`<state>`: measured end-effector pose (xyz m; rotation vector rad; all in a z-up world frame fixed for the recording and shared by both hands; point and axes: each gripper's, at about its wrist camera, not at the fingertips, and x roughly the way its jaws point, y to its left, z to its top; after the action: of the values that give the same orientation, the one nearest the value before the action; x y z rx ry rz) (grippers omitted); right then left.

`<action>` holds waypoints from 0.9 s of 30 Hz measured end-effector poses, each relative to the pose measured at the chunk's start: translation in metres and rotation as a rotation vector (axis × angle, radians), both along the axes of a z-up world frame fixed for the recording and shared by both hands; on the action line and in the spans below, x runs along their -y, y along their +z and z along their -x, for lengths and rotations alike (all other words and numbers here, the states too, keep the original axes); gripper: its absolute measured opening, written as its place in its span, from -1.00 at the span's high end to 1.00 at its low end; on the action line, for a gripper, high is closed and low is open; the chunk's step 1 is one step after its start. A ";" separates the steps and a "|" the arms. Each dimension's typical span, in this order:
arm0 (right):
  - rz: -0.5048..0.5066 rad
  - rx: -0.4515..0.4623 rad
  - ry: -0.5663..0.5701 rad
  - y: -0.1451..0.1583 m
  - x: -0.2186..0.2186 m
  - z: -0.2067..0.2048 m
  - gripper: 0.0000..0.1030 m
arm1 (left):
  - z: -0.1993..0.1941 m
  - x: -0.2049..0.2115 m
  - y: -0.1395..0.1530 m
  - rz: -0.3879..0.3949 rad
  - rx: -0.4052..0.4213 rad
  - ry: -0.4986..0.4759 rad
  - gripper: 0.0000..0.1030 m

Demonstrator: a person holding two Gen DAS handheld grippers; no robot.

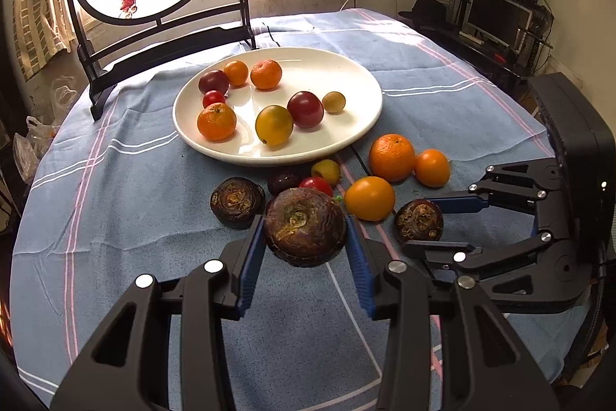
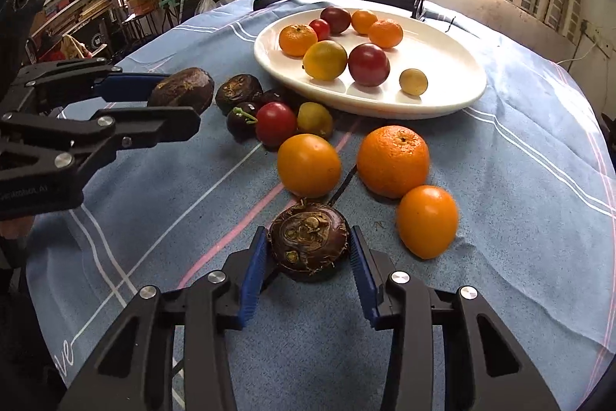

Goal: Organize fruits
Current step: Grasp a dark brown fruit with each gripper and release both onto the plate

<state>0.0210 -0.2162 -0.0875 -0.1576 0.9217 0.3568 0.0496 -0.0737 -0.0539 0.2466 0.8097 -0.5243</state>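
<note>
The left tool (image 1: pixel 306 249) is clamped on a water chestnut (image 1: pixel 304 232), its blue pads pressing both flanks; the dark brown corm is lifted off the cloth, its flat scarred top with the greenish sprout stub tilted up toward the camera, its broad axis running across from pad to pad. From the right wrist view the same corm (image 2: pixel 181 89) shows edge-on, flat sides held between the fingers.

The right tool (image 2: pixel 308 249) sits low over the surface with a second water chestnut (image 2: pixel 308 241) between its pads; this one rests on the cloth, ringed top face up, and whether the pads press it or only flank it I cannot tell.

Just beyond lie an orange tomato (image 2: pixel 309 165), a mandarin (image 2: pixel 392 166) and a smaller orange fruit (image 2: pixel 427 220). Further left cluster a third water chestnut (image 2: pixel 238 93), a dark cherry with green stem (image 2: pixel 240 120), a red cherry tomato (image 2: pixel 275 123) and a yellow one (image 2: pixel 314 119).

Behind them the white oval plate (image 2: pixel 442 95) carries eight small fruits: mandarins, dark red tomatoes, a yellow one and a pale longan-like ball (image 2: pixel 413 81).

All rest on a blue striped tablecloth (image 2: pixel 519 180); a round painted screen on a black stand (image 1: pixel 154 6) rises at the far edge
</note>
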 end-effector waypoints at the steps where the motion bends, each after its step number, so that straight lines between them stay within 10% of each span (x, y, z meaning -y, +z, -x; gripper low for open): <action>1: -0.004 0.012 -0.002 0.006 0.003 0.002 0.18 | -0.001 -0.001 0.002 0.006 0.001 -0.003 0.21; 12: -0.103 0.235 -0.140 0.091 0.035 -0.060 0.17 | -0.078 0.016 0.051 0.044 0.104 0.061 0.21; 27: -0.162 0.146 -0.181 0.053 0.023 -0.162 0.16 | -0.163 0.028 0.007 -0.036 0.064 0.189 0.19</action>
<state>0.1831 -0.2390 -0.0347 0.0479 0.7530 0.2469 0.2123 -0.1022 -0.0474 0.2167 0.7713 -0.3231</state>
